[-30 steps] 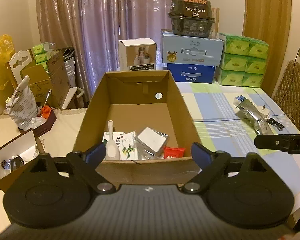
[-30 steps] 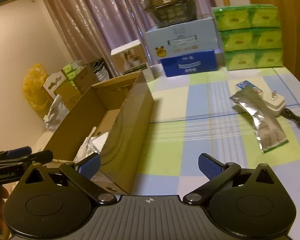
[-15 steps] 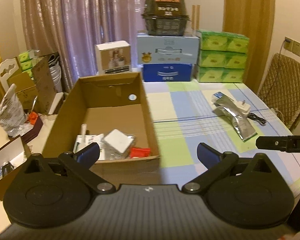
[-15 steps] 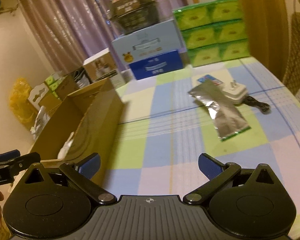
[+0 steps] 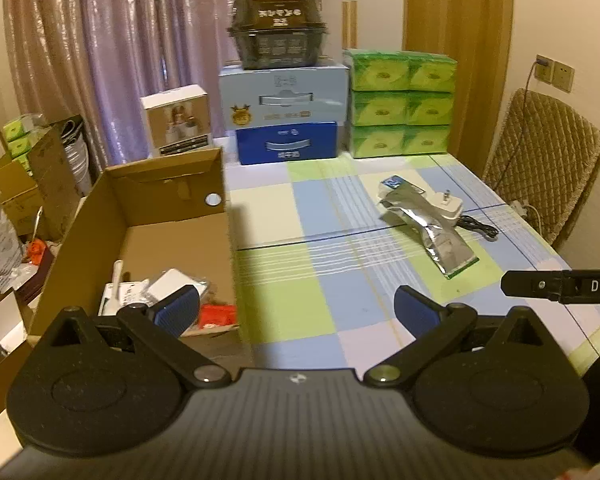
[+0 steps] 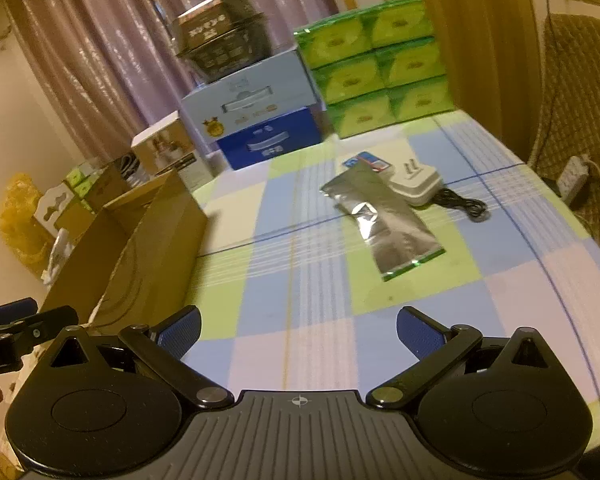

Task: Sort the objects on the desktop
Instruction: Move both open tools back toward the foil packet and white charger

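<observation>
Both grippers are hovering low over the checked worktop [image 5: 300, 208], each with its jaws spread wide apart and holding nothing. The silver foil pouch [image 6: 384, 224] is lying flat well ahead of the right gripper [image 6: 298, 330], roughly in line with its right finger, not between the jaws. From the left gripper [image 5: 296, 314] the same pouch [image 5: 432, 232] is sitting far ahead and off to the right. A white charger [image 6: 414, 184] with its black cable [image 6: 464, 206] is touching the pouch's far edge. The cardboard box [image 5: 140, 216] is standing left of the pouch, already holding small packets beside a red item [image 5: 218, 316].
</observation>
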`<state>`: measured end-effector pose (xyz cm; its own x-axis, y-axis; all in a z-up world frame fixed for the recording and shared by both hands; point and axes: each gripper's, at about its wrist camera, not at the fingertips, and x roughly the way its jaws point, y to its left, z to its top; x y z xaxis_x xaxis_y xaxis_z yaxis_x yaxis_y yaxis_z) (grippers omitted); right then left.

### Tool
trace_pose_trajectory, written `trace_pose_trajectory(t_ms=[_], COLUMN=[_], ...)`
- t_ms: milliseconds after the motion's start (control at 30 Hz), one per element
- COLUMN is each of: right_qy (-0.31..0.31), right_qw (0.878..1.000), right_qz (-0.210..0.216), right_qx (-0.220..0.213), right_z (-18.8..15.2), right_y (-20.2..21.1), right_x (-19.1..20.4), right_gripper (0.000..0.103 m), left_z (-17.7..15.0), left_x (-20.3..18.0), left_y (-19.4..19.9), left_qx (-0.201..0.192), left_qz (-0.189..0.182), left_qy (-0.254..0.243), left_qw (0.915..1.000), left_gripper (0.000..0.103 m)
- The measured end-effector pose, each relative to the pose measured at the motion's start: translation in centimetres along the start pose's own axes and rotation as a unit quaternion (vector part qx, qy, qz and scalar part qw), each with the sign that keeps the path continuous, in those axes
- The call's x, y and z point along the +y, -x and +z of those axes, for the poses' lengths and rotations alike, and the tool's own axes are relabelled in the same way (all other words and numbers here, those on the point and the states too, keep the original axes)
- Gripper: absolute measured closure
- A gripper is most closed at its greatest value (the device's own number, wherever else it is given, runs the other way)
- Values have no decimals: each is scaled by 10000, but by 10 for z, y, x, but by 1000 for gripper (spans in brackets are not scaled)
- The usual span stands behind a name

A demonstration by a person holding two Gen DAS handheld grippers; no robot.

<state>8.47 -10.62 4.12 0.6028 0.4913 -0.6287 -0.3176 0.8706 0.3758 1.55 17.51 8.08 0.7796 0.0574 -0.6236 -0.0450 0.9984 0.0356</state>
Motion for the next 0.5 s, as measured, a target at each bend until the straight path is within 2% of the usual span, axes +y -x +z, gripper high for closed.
trace_pose_trajectory(t_ms=[500], right_qy=[-53], right_qw=[9982], right_qz=[-555], right_qx=[-237], right_z=[21], right_y=[15], right_x=[-52], right_gripper=[2], left_z=[12], left_x=[-58], left_y=[-42], left_qx=[115], left_qz=[-561], left_qy=[-289], left_qw=[9979], left_gripper=[1])
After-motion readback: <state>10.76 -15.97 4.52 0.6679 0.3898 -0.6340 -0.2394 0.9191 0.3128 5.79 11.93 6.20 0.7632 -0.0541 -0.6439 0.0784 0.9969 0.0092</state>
